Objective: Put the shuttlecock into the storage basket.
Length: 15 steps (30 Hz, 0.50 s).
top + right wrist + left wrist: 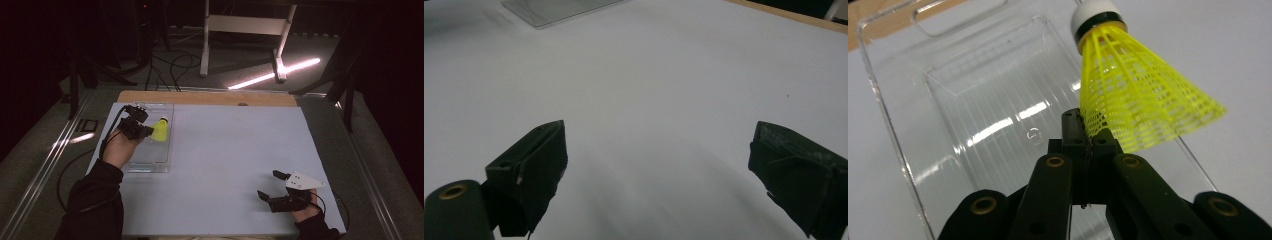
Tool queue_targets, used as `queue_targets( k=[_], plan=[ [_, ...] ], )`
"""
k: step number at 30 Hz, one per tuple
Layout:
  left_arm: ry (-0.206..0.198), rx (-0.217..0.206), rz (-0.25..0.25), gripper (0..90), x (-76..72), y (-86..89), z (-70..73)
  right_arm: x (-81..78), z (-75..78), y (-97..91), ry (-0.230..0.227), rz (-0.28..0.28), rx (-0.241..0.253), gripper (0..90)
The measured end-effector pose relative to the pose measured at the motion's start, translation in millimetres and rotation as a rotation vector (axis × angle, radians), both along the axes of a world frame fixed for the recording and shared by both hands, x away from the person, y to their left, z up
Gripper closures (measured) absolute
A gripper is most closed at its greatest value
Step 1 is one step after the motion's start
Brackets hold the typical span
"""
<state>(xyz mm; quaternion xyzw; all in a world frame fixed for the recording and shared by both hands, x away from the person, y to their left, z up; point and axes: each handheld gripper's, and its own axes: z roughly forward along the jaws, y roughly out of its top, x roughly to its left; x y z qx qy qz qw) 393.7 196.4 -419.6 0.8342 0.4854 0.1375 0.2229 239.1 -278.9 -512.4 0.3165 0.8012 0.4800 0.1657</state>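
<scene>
A yellow plastic shuttlecock (160, 130) with a white cork tip hangs over a clear plastic tray (156, 161) at the table's left. My left gripper (145, 131) is shut on the edge of its netted skirt; in the left gripper view the shuttlecock (1133, 100) juts up and right from the closed jaws, above the tray (973, 110). My right gripper (270, 186) rests near the table's front right corner, open with nothing between its fingers. In the right gripper view its two black fingertips (531, 172) stand far apart over bare white tabletop.
The white table surface (230, 150) has a wooden strip (205, 97) along its far edge. A corner of the clear tray (554, 10) lies at the top left of the right gripper view. Cables and a white stand (245, 30) lie on the dark floor beyond.
</scene>
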Motion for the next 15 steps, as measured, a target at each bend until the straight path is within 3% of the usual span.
queue_targets(
  k=[15],
  plan=[
    [0.055,0.029,-0.004,90.0,6.6,-2.8,-21.2,-0.1,-0.2,0.2,0.004,-0.001,-0.003,8.8]
  ],
)
